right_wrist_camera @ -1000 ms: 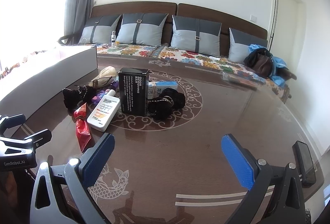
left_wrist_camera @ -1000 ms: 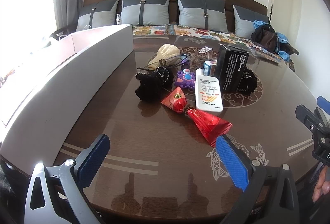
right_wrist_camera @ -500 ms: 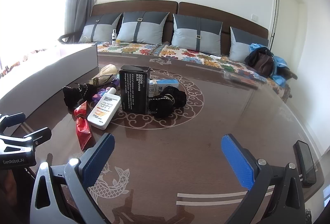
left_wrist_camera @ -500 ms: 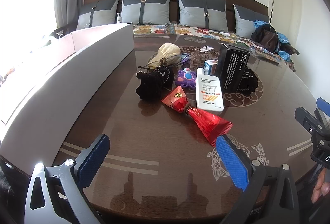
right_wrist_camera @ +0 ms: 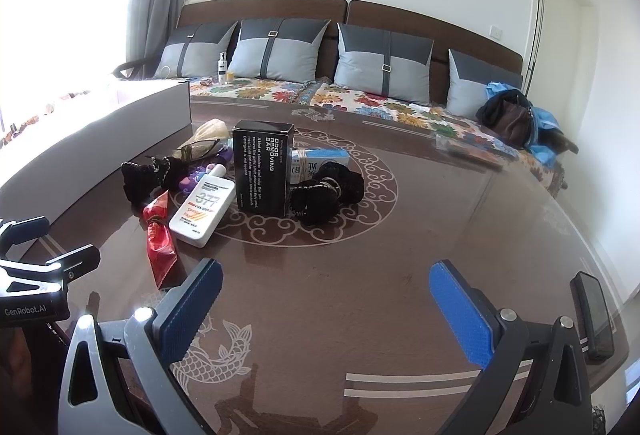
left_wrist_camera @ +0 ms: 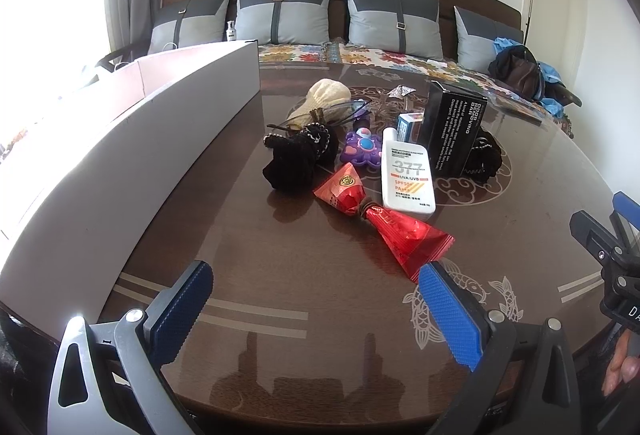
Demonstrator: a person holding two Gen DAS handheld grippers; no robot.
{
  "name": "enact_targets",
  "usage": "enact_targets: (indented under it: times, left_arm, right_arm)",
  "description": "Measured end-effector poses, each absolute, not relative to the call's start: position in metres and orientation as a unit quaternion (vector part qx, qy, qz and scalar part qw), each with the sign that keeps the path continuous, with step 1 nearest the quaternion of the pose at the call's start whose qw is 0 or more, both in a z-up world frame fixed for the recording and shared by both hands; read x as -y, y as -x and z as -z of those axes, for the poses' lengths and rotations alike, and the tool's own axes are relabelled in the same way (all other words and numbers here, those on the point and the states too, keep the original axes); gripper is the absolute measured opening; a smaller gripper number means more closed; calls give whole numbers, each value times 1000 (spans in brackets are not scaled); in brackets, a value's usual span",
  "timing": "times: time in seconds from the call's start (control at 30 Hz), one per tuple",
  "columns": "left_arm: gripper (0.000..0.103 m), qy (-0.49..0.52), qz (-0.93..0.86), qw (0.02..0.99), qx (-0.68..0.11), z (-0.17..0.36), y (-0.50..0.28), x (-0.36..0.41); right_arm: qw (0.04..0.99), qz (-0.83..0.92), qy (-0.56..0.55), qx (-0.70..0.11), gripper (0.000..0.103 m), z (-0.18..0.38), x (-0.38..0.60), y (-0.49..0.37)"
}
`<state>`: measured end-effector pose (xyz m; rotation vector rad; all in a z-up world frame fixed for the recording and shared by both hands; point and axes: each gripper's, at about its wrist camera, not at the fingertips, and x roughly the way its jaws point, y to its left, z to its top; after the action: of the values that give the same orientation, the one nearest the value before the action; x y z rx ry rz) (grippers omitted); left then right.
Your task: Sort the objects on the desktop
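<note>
Sorting is standing at the approach stage: nothing is being held yet. Both units are hovering low over the near edge of the dark glossy surface, the left gripper and the right gripper each showing its jaws spread wide with only bare surface between the blue pads.

The objects are lying clustered at mid-surface, well apart from both grippers. Nearest the left gripper is the red foil sachet, lying flat and touching the lower edge of the white sunscreen bottle. A black knitted item is sitting just left of these, with a purple toy behind. The black box, printed "ODOR REMOVING BAR", is standing upright; a second black knitted item is resting against its right side, and a small blue carton is lying behind. A long white container is running along the left of the surface and is probably the sorting destination.

For a clean first pick, the left gripper is best placed for the sachet:
- Approach along the jaw axis, keeping the jaws wide.
- Straddle the tied waist, where the foil is thickest.
- Close slowly; thin foil on a glossy surface is likely to slide.
- Avoid nudging the sunscreen bottle, which is in contact.

The upright box is likely to topple if brushed, so the right gripper should be reaching for the knitted item from the open right side.
</note>
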<state>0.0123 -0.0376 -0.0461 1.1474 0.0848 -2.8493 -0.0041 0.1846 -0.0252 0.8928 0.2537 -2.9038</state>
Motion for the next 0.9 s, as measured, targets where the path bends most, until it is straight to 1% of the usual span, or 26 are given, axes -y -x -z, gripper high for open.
enact_targets:
  times: [0.57, 0.9]
  left_arm:
    - [103, -382, 923, 40, -22, 52, -9, 38]
    - [103, -410, 911, 46, -14, 65, -5, 40]
  right_arm:
    - [45, 951, -296, -83, 103, 29, -184, 6]
    - [36, 939, -330, -85, 103, 40, -187, 14]
